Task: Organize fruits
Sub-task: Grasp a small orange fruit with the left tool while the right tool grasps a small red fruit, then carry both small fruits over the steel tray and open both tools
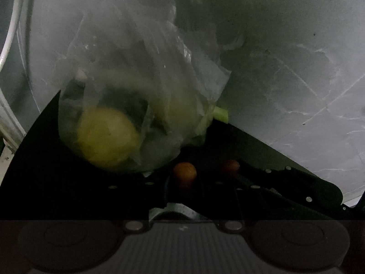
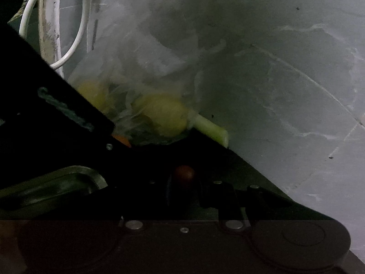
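We see a clear plastic bag (image 1: 141, 86) hanging in front of both cameras, over a grey marbled floor (image 1: 296, 68). Inside the bag, in the left wrist view, a round yellow fruit (image 1: 107, 137) sits low at its bottom, blurred; a pale green stalk (image 1: 221, 114) pokes out at the bag's right side. In the right wrist view we count two yellow fruits (image 2: 164, 114) in the bag, with the green stalk just beside the nearer one. White cables (image 2: 75, 34) loop in the upper left of that view. The left tongs (image 1: 182, 150) and the right tongs (image 2: 159, 146) are dark, wide shapes at the base of each view, and the bag's underside meets them; we cannot tell whether either pair is apart or closed on the plastic.
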`<move>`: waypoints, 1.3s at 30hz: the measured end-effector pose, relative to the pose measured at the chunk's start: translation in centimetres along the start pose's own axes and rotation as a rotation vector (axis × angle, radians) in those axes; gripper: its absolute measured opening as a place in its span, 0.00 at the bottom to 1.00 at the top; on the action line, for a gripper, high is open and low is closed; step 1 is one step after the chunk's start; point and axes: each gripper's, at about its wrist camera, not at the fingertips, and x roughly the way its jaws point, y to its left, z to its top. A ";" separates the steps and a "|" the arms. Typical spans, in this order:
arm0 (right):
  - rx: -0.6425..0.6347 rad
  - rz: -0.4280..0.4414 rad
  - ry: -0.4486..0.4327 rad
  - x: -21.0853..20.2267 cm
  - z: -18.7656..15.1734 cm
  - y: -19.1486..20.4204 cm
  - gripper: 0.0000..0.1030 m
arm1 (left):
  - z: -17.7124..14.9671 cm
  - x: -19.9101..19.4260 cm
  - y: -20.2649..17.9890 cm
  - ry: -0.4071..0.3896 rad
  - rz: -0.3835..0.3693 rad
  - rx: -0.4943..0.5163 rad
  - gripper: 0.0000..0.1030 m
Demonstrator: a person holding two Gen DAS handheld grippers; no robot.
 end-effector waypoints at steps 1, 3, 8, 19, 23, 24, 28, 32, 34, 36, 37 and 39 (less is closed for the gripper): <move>0.013 -0.004 -0.003 -0.2 -0.1 -0.1 0.23 | -0.1 -0.3 0.1 -0.004 -0.004 0.002 0.26; 0.029 -0.013 -0.009 -0.7 -0.1 -0.2 0.23 | -0.2 -0.8 0.2 -0.012 -0.013 0.007 0.26; 0.046 -0.014 -0.020 -2.1 -0.1 0.2 0.23 | -0.2 -1.8 0.3 -0.021 -0.032 0.014 0.26; 0.251 -0.003 -0.079 -8.4 -0.5 0.0 0.23 | -1.3 -6.0 0.4 -0.079 -0.136 0.066 0.26; 0.348 0.010 -0.099 -10.7 -1.1 -0.7 0.23 | -1.9 -7.5 0.3 -0.095 -0.179 0.111 0.27; 0.374 0.011 -0.102 -11.3 -1.3 -0.8 0.23 | -2.1 -7.7 0.2 -0.094 -0.193 0.116 0.27; 0.468 0.019 -0.107 -12.9 -2.1 -1.0 0.23 | -2.7 -8.2 0.2 -0.085 -0.261 0.129 0.27; 0.549 0.011 -0.124 -14.4 -2.9 -0.5 0.24 | -3.6 -9.0 0.6 -0.087 -0.331 0.141 0.27; 0.552 -0.004 -0.129 -14.8 -3.2 0.2 0.24 | -4.1 -9.4 0.8 -0.086 -0.348 0.154 0.27; 0.552 -0.013 -0.124 -15.1 -3.5 0.8 0.24 | -4.7 -9.8 1.1 -0.077 -0.355 0.169 0.27; 0.556 -0.013 -0.121 -15.2 -3.7 1.2 0.24 | -4.9 -9.9 1.2 -0.073 -0.355 0.179 0.27; 0.567 -0.015 -0.115 -15.4 -4.0 1.8 0.24 | -5.3 -10.1 1.6 -0.065 -0.349 0.194 0.27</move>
